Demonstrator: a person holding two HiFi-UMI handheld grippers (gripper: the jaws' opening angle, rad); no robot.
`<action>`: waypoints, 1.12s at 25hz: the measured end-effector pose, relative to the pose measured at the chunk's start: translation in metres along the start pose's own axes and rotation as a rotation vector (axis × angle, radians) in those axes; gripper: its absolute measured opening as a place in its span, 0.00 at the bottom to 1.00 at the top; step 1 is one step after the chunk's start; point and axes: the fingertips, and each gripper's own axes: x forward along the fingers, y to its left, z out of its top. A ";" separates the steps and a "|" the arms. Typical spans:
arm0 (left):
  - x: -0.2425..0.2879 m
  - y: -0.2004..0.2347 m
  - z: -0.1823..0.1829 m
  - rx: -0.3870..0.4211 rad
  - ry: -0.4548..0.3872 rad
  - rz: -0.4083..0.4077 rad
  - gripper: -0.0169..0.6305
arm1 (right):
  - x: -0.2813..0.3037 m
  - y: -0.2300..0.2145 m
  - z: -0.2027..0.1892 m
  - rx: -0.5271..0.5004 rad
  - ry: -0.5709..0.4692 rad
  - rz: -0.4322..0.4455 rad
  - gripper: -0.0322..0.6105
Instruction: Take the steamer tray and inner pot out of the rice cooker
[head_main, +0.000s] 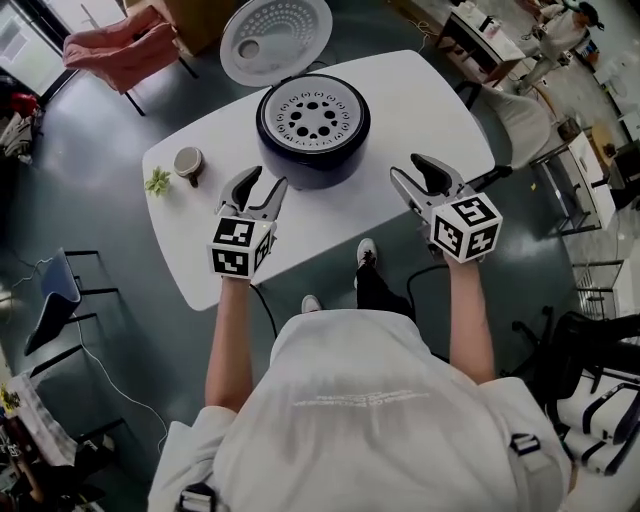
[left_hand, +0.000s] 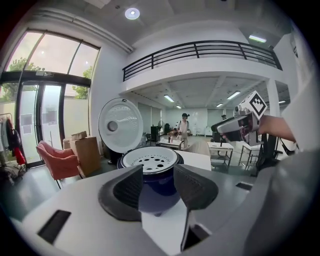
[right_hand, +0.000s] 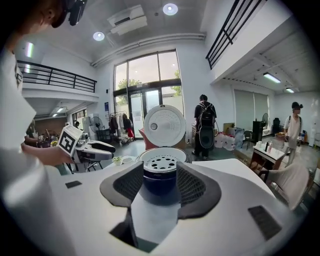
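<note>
A white desk is seen from above, with a person's two arms reaching over its near edge. At its middle stands a dark, round rice cooker, and its white lid is swung open and stands upright behind it. The steamer tray, a pale perforated disc, is seated in the cooker's mouth. The inner pot is judged to lie beneath it and cannot be seen.

The left gripper is held just beside the cooker's near left side. Its jaws are spread wide and nothing is held between them. The right gripper is held near the cooker's right side, a little further off. Its jaws are also parted and empty. In both gripper views the cooker is framed in the gap between the jaws, but it is not touched.

The tray is best taken first. Its rim should be gripped at opposite sides, one gripper to each, and firm closure should be confirmed before any lift. The tray should be raised straight up and kept level, clear of the open lid.

A small cup and a tiny green plant sit at the desk's left, so bare surface on the right is better chosen for setting down.
</note>
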 end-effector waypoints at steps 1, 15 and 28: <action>0.007 0.004 0.005 -0.004 0.002 0.015 0.35 | 0.010 -0.008 0.004 -0.003 0.004 0.019 0.39; 0.085 0.035 0.029 -0.130 0.092 0.263 0.33 | 0.133 -0.106 0.027 0.056 0.059 0.307 0.37; 0.084 0.047 0.016 -0.248 0.104 0.472 0.33 | 0.236 -0.101 0.013 -0.122 0.292 0.467 0.46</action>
